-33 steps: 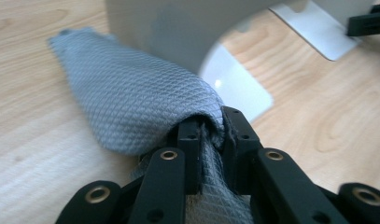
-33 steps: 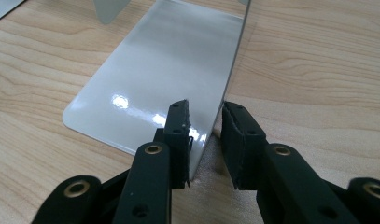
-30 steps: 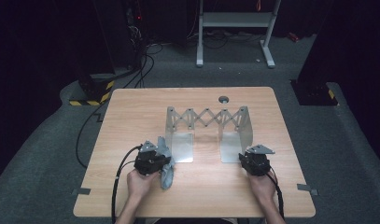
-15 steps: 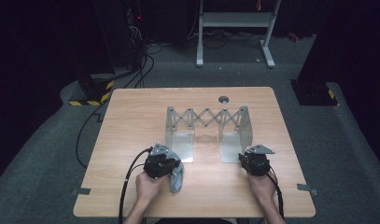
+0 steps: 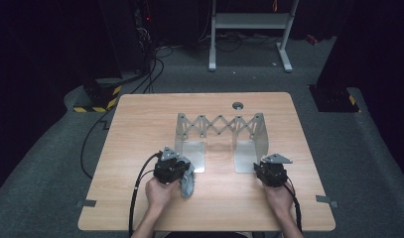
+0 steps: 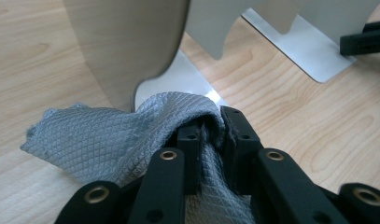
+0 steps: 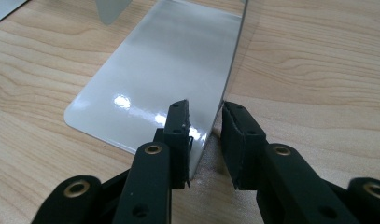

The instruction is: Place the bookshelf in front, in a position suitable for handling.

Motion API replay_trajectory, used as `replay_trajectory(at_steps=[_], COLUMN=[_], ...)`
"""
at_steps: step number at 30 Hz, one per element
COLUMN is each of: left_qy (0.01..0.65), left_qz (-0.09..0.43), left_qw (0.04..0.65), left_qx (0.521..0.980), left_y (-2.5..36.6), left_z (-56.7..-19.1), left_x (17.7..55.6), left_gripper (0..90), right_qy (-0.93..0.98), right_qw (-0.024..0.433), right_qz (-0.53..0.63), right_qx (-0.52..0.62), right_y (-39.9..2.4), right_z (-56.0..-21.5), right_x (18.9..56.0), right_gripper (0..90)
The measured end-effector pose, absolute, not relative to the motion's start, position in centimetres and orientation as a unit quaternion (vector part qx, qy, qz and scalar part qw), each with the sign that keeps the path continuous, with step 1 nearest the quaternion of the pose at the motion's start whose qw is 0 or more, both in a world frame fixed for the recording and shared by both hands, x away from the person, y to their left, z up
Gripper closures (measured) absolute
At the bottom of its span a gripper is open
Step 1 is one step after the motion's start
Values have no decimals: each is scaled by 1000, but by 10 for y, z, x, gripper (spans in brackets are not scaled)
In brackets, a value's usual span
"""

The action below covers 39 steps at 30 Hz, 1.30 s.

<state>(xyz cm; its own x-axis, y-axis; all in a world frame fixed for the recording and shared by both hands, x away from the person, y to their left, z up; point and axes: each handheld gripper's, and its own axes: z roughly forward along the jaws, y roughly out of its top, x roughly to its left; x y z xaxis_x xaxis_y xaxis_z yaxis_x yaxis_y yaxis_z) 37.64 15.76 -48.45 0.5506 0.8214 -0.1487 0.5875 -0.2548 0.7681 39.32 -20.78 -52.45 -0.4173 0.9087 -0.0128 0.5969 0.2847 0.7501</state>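
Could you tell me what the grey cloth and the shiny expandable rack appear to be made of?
The grey cloth looks like woven microfibre, judging by its diamond-textured weave and soft folds. The shiny expandable rack seems to be polished sheet metal, perhaps steel: thin plates with mirror-like glare.

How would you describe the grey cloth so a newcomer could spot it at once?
On the light wooden table, find the metal bookend rack with a scissor lattice. By its left base plate, the left gripper pinches a crumpled grey cloth with a diamond weave. It is the one soft thing there.

Both grippers, left gripper (image 5: 182, 166) and right gripper (image 5: 265, 167), are black with brass-ringed screws (grey three-cornered plates on top) — black cables trail back.
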Motion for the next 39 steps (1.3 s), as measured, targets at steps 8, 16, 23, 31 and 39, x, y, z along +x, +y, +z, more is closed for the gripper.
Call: replay_trajectory(at_steps=[8, 16, 23, 31, 39], left_qy=[466, 467, 462, 444, 429], left_qz=[156, 175, 189, 215, 239], left_qw=[423, 434, 450, 466, 477], left_qx=[761, 750, 740, 734, 730], left_y=[170, 177, 180, 180, 178], left_z=[-475, -457, -440, -413, -389], left_x=[375, 375, 372, 367, 370], left_gripper=[784, 784, 784, 785, 785], right_qy=[769, 769, 768, 769, 768], right_qw=[229, 228, 227, 226, 222], right_qz=[342, 342, 343, 345, 347], right_qx=[489, 489, 490, 489, 491], right_y=[-208, -208, -208, -208, -209], right_z=[-525, -524, -525, -525, -525], right_x=[393, 393, 393, 394, 394], right_gripper=[725, 725, 726, 726, 726])
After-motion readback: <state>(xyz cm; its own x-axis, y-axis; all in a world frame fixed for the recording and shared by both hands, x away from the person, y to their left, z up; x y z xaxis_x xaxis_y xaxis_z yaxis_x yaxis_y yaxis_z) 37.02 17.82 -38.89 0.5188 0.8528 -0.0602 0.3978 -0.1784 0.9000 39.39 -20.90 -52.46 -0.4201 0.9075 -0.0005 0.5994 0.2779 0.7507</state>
